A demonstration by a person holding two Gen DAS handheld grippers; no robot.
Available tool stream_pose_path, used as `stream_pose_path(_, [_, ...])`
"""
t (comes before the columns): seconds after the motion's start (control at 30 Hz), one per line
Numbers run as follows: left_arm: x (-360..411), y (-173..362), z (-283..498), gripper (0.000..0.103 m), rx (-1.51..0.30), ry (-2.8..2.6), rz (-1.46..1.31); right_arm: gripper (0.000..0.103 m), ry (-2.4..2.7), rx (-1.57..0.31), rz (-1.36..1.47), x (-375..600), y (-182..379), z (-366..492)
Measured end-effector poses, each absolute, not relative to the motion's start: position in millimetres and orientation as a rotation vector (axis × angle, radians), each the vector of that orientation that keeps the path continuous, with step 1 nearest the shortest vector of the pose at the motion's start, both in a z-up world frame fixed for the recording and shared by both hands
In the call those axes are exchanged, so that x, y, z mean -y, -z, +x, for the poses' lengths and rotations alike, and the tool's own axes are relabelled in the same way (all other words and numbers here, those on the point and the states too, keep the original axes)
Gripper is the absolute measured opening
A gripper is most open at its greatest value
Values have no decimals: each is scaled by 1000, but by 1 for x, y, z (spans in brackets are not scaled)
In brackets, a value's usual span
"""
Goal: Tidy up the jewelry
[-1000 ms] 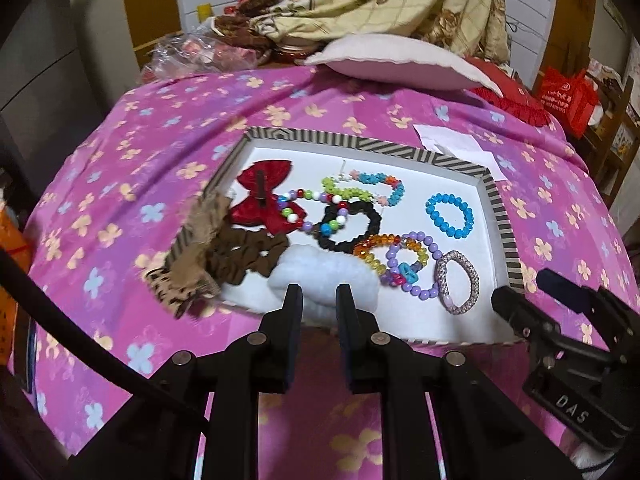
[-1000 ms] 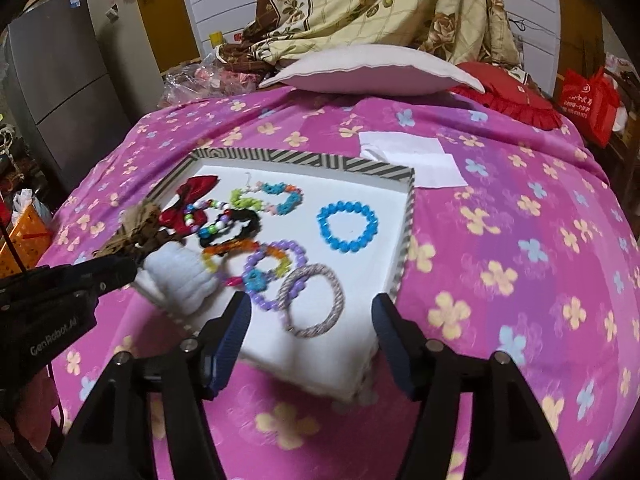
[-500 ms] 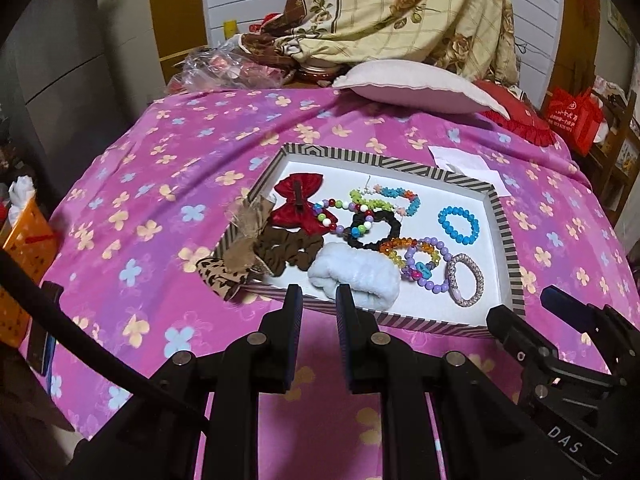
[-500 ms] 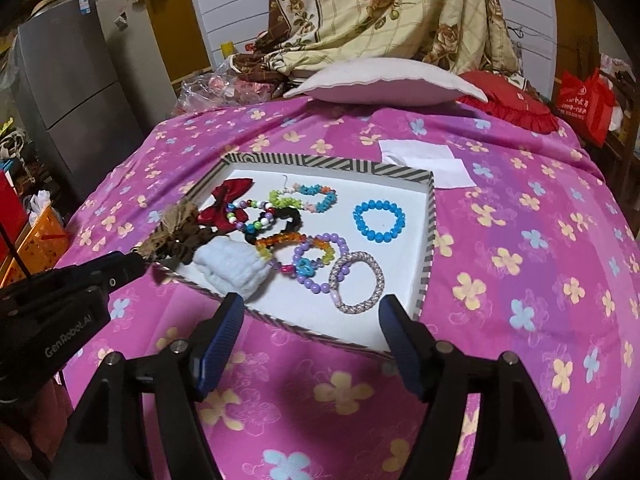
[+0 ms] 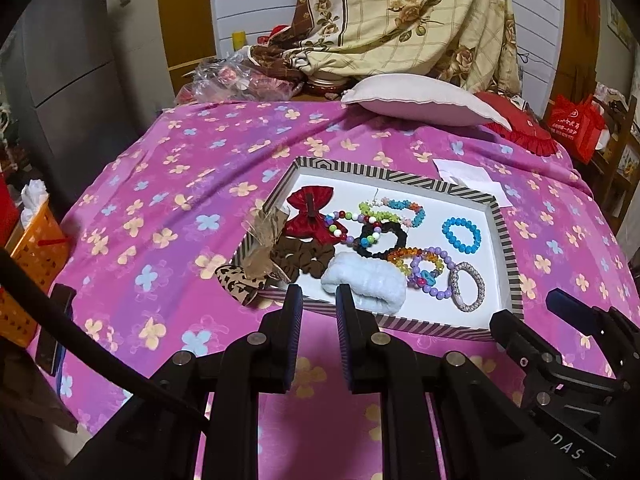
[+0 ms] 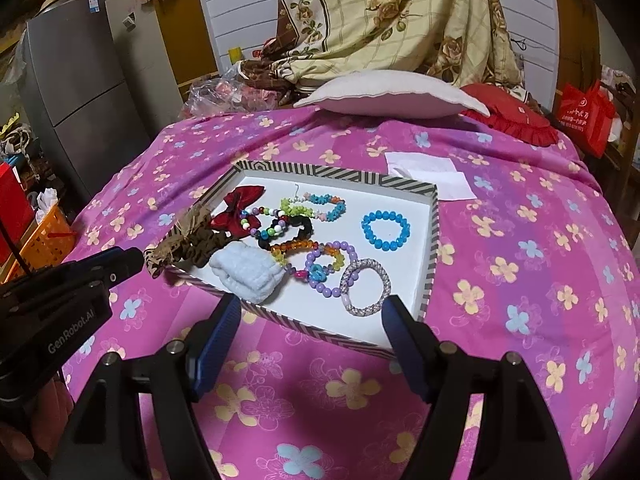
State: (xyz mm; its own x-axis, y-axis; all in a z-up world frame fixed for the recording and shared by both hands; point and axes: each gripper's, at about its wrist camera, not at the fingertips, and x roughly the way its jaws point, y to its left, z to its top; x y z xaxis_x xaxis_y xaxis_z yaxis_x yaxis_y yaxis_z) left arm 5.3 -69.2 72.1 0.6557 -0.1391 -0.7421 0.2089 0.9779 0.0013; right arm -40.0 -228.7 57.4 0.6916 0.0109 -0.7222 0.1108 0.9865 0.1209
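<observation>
A striped-rim tray lies on the pink flowered bedspread and holds the jewelry: a red bow, a blue bead bracelet, a black scrunchie, a white fluffy band, a purple bead bracelet, a silver bracelet and brown hair ties. My left gripper is empty, its fingers a narrow gap apart, just before the tray's near edge. My right gripper is open wide and empty at the near edge.
A leopard-print ribbon hangs over the tray's left rim. White paper lies behind the tray. A pillow and piled blanket are at the back. An orange basket stands left of the bed.
Both grippers have pulled back and up from the tray, so it looks smaller and farther. The jaws' openings are unchanged. The jewelry has not moved.
</observation>
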Motion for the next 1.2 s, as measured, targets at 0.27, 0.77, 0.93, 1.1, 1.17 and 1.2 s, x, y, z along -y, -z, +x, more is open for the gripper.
stream_pose_path(0.27, [69,-72,4,38,-833,197,89,77,52,-812,157,229,-58,-40])
stream_pose_path(0.77, [69,-72,3,38,-831,195,93,77,49,-820,156,228,-55,-41])
stream_pose_path(0.93, [69,-72,3,38,-833,194,92,77,49,-820,155,228,-55,-41])
stream_pose_path(1.1, [66,-70,2,38,-838,195,95,78,48,-824,156,228,-52,-41])
stream_pose_path(1.17, [66,-70,2,38,-837,194,96,78,48,-825,156,229,-51,-41])
stream_pose_path(1.2, [66,-70,2,38,-837,194,95,78,48,-825,156,229,-51,-41])
